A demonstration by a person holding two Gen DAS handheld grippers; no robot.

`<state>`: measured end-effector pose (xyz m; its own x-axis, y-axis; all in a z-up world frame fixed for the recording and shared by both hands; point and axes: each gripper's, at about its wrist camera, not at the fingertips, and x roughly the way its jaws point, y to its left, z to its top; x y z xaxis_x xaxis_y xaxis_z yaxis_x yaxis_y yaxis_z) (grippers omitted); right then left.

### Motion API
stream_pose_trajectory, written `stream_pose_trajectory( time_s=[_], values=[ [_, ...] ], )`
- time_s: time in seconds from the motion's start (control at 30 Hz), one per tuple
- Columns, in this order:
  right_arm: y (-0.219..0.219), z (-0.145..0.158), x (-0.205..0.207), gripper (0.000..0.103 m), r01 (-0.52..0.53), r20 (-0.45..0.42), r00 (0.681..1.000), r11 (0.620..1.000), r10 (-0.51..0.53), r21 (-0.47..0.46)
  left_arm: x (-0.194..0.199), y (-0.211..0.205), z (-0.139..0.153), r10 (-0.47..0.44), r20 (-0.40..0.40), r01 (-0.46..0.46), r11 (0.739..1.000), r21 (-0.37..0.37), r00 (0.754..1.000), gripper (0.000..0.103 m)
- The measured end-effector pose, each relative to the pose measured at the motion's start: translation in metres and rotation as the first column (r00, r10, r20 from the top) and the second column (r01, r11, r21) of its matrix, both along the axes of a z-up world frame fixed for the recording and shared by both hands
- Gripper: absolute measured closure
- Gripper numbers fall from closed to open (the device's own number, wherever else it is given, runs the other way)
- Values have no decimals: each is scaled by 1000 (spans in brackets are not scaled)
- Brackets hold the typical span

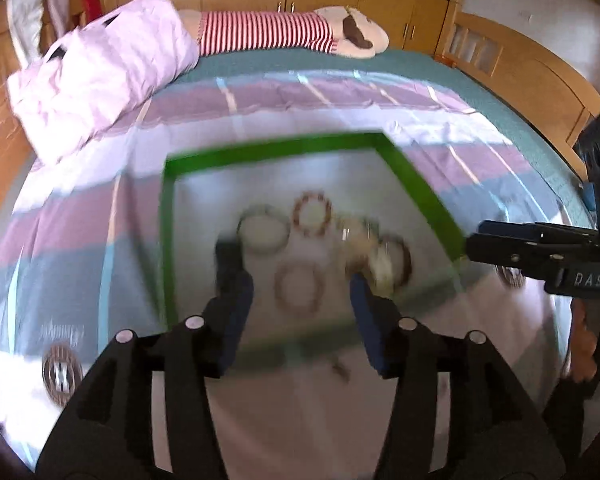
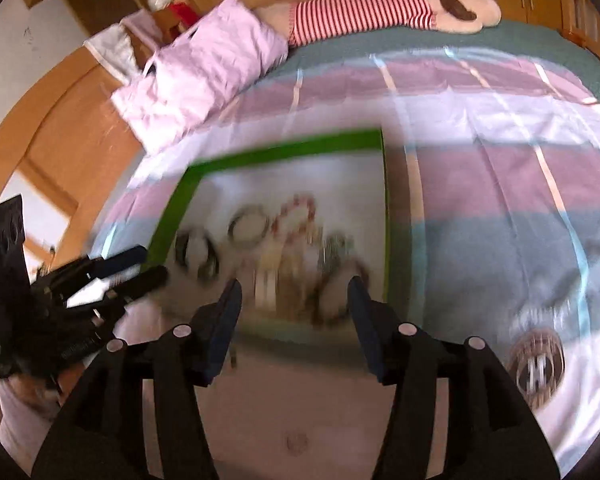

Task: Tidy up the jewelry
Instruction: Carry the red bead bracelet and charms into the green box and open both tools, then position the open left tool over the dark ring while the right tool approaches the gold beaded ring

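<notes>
On the far left a quilted pink pillow [image 1: 100,76] sat propped at the head of the bed, soft and creased, well clear of my work. I held my left gripper [image 1: 296,276] low over the green-rimmed tray [image 1: 272,151], its blue-padded fingers spread apart with nothing between them — I judged that gap suited a single bangle. The bracelets [image 1: 312,214] lay loose on the tray's pale floor, thin hoops, some beaded in red and white, some plain metal, though blur hid the finer detail. Toward the right they crowded and overlapped, which I thought would make a clean pinch harder. My right gripper [image 2: 294,300] hovered over that cluster, likewise apart and empty — ready to sort. A striped plush toy [image 1: 284,34] lay beyond
</notes>
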<state>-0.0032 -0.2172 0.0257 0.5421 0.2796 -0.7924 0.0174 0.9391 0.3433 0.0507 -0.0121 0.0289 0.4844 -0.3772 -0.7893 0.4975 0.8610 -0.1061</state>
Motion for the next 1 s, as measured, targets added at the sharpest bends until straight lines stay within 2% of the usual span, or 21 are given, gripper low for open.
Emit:
stream_pose_trajectory(
  time_s=[0.1, 0.2, 0.3, 0.4, 0.47, 0.6, 0.67, 0.73, 0.8, 0.87, 1.0],
  values=[
    [13, -30, -22, 48, -45, -105, 994, 995, 36, -89, -17, 15, -21, 24, -49, -25, 999, -26, 998, 49],
    [30, -59, -32, 48, -120, -216, 972, 985, 90, -128, -23, 16, -52, 37, -127, -38, 999, -8, 991, 49],
    [50, -71, -42, 48, -219, -261, 949, 965, 177, -143, -25, 9, -62, 21, -125, -19, 1000, 20, 992, 49],
    [67, -84, -47, 48, -303, -305, 926, 921, 223, -245, -25, 3, -64, 10, -118, -7, 1000, 30, 993, 46],
    [68, -86, -47, 48, -299, -303, 929, 911, 211, -284, -22, 0, -65, 4, -116, -2, 1000, 22, 993, 46],
    [58, -82, -41, 48, -261, -294, 939, 928, 179, -266, -22, -16, -68, -34, -116, 35, 999, 12, 993, 42],
    [55, -85, -40, 48, -251, -304, 937, 934, 170, -252, -23, -24, -74, -29, -97, 37, 996, 86, 995, 42],
    [54, -84, -41, 48, -254, -298, 938, 934, 175, -250, -24, -27, -82, -2, -69, 16, 977, 213, 998, 42],
    [53, -79, -43, 48, -259, -282, 941, 934, 187, -244, -25, -20, -81, 30, -40, -18, 964, 266, 999, 42],
    [49, -76, -44, 48, -266, -274, 941, 935, 200, -233, -25, -10, -76, 45, -26, -36, 962, 269, 999, 43],
    [51, -72, -50, 48, -307, -270, 931, 927, 245, -218, -24, 2, -64, 50, -31, -42, 977, 209, 998, 39]
  ],
)
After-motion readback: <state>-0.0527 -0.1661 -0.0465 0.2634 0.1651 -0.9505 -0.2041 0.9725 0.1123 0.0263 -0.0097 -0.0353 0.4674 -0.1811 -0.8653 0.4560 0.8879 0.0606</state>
